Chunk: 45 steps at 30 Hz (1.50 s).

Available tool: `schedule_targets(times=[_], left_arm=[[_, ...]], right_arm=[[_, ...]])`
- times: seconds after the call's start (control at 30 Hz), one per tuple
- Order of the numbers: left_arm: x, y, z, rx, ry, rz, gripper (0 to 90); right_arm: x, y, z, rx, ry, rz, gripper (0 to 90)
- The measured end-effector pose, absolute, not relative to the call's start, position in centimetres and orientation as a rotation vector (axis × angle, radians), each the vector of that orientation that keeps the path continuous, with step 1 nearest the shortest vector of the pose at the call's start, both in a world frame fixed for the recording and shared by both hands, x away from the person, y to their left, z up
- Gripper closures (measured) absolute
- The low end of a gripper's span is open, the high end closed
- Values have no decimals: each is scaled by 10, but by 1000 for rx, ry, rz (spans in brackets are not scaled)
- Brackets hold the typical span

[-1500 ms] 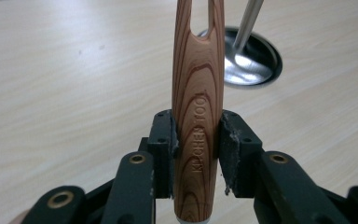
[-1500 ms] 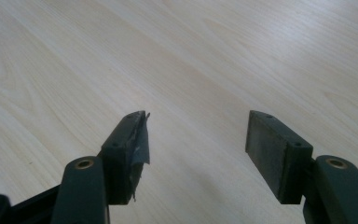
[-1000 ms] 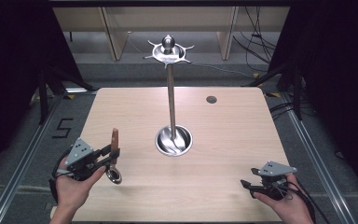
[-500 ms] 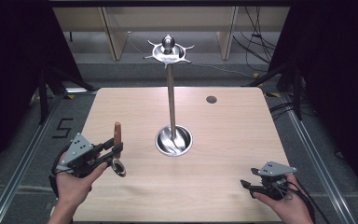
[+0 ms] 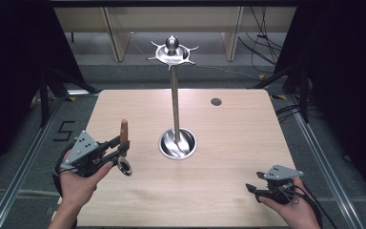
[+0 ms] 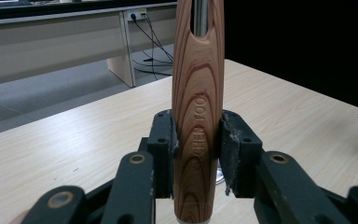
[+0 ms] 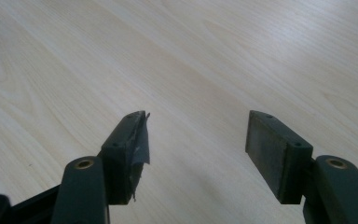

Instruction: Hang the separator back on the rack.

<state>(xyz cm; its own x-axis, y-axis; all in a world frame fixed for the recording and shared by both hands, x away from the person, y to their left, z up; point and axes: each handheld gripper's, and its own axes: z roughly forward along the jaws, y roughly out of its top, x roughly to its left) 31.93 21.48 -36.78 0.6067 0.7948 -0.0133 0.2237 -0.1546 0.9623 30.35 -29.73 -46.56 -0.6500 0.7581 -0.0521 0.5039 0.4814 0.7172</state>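
Currently a wooden-handled utensil (image 5: 123,138) is pinched by the left hand-held gripper (image 5: 120,145) above the near-left part of the table (image 5: 238,143). Its handle is held upright, and a round metal end (image 5: 124,167) is seen hanging below the jaws, clear of the table top. In the left gripper view the grained handle (image 6: 198,116) is clamped between the two black pads (image 6: 164,149), which are pressed against it on both sides; lettering is stamped into the wood but cannot be read in full. The person's left hand (image 5: 78,179) is wrapped around the gripper body, with the grey three-cornered plate (image 5: 80,148) on top. A tall metal stand (image 5: 174,100) is placed at the middle of the table, with a round shiny base (image 5: 177,144) and a pronged disc (image 5: 172,52) at its top; the utensil is held well to the left of that base and apart from it. The right hand-held gripper (image 5: 251,190) is held low at the near-right edge of the table, in the person's right hand (image 5: 290,210). In the right gripper view its jaws are spread wide over bare wood, with nothing between them; torn lining is noted on one pad (image 7: 140,140). A small dark round hole (image 5: 216,101) is noted far right on the table.
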Motion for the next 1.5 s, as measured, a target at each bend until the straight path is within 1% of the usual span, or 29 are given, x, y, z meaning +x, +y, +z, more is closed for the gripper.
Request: schedule_targets(times=[0.07,0.4,0.9,1.5], left_arm=[[320,214,-366,1685,852,623,670],[324,211,-360,1670,834,634,670],[328,209,-353,1617,868,635,670],[333,204,-346,1619,844,630,670]], right_arm=[[305,-298,-466,1018,2376,969,394],[306,-298,-466,1018,2376,974,393],[305,-299,-465,1032,2366,966,393],[305,-299,-465,1031,2366,969,393]])
